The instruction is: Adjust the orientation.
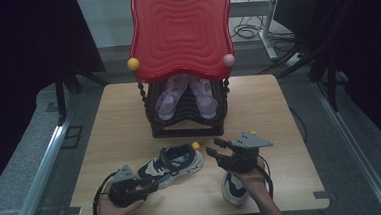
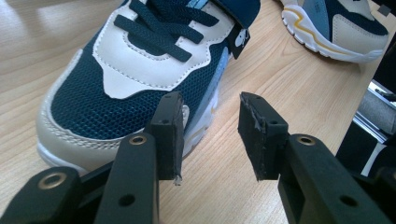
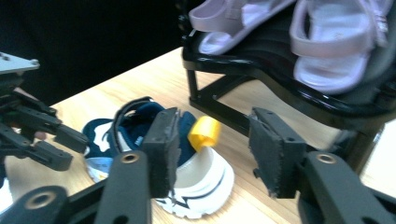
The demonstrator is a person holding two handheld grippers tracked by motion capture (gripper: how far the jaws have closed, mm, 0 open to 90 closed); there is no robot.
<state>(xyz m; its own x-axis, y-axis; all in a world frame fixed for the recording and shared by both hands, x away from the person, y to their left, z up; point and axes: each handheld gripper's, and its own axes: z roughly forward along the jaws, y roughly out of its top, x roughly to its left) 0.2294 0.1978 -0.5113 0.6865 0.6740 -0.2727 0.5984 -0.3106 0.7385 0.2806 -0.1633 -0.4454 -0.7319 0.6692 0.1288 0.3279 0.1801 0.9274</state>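
Edges: the left tongs (image 1: pixel 150 182) are just inside the near edge of the table (image 1: pixel 124 121), close to its near left corner. The right tongs (image 1: pixel 212 149) are further in, about the middle of the near half.
Free room: bare wood lies on the outer side of each tongs, up to the side edges of the table. Between the two tongs there is only a narrow strip of wood.
Surface: a light wooden table. Beyond both tongs a black rack (image 1: pixel 187 120) stands on it, with a pair of pink sandals (image 1: pixel 170 96) on its shelf and a red tray (image 1: pixel 181 33) leaning upright on top.
Room: the floor around the table is grey, the sides are dark, and cables lie on the floor behind the rack.
Left tongs: spread, with nothing between the pads. In the left gripper view (image 2: pixel 210 135) only wood is in the gap.
Right tongs: spread, pinching nothing (image 3: pixel 215 151).
Blue shoe (image 1: pixel 174 164): it lies on the wood between the two tongs. Its toe (image 2: pixel 112 93) is just beside the left tongs, on the outer side of one pad. Its heel with the yellow loop (image 3: pixel 204 132) is in front of the right tongs, apart from the pads.
Second shoe (image 1: pixel 233 189): it lies under the right hand (image 1: pixel 253 179), near the near edge.
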